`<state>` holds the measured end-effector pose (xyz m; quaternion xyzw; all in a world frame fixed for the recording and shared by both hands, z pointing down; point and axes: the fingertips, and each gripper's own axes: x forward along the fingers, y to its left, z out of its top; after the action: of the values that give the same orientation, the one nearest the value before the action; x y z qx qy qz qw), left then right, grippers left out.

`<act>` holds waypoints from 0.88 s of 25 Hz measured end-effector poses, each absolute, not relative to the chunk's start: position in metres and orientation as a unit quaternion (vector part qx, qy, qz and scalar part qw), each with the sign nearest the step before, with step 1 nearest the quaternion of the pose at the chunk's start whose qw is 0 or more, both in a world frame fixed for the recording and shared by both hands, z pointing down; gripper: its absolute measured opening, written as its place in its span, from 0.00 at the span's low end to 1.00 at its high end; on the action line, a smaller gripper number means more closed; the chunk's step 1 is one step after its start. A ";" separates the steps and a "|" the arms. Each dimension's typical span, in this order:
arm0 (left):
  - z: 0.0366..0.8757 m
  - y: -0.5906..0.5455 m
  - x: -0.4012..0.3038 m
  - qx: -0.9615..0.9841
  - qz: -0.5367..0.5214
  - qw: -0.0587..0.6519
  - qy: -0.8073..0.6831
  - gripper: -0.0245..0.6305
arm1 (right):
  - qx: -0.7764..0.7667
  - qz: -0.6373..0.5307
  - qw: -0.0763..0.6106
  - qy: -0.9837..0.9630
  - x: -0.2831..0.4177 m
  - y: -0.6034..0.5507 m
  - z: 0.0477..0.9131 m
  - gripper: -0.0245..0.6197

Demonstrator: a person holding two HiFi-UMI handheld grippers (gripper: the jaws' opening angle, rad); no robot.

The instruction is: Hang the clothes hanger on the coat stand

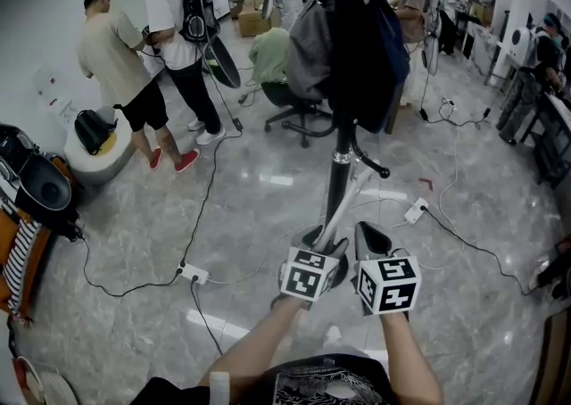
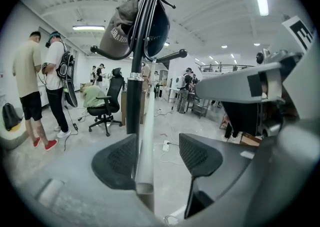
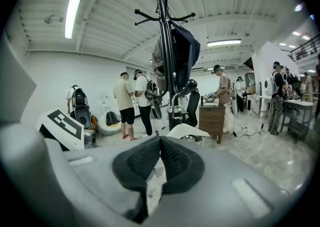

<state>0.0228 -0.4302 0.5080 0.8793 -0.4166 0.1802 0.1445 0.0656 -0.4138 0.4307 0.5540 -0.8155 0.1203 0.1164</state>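
While I watch the head view from its left edge inward, two people [image 1: 147, 55] stand with their backs to me at about ten o'clock, and a white power strip [image 1: 194, 274] lies on the grey floor at seven o'clock from the frame's centre. Next comes my left gripper [image 1: 326, 241], low in the frame at six o'clock. In the left gripper view its pads stand wide apart [image 2: 160, 143], with the pale bar of the clothes hanger [image 2: 146, 136] upright between them, right against the left pad and clear of the right one, so nothing is pinched there. Just behind that bar rises the black pole of the coat stand [image 2: 132, 96], and a cap [image 2: 117, 33] hangs from a peg at twelve o'clock. In the head view the clothes hanger [image 1: 346, 198] leans along the coat stand [image 1: 339, 171], below a short lower peg; I cannot tell whether its hook sits on anything. Grey and dark garments [image 1: 308, 46] crowd the top of the stand. At one o'clock from the left gripper sits my right gripper [image 1: 368, 232]. In the right gripper view its pads are pressed together [image 3: 160, 141] on a white piece of the clothes hanger [image 3: 187, 131], whose pale arm juts out just past the tips.
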 end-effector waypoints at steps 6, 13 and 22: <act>0.490 -0.418 0.016 0.880 0.160 0.149 -0.422 0.41 | 0.555 0.119 0.113 -0.815 0.059 -0.399 0.426 0.04; 0.470 -0.396 0.015 0.885 0.152 0.128 -0.421 0.39 | 0.557 0.120 0.109 -0.815 0.054 -0.378 0.426 0.04; 0.446 -0.370 0.014 0.890 0.142 0.117 -0.417 0.25 | 0.557 0.119 0.103 -0.816 0.046 -0.354 0.416 0.04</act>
<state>0.0143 -0.3697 0.4464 0.8902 -0.4168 0.1422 0.1169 0.0457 -0.3541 0.4159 0.5567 -0.8157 0.1193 0.1025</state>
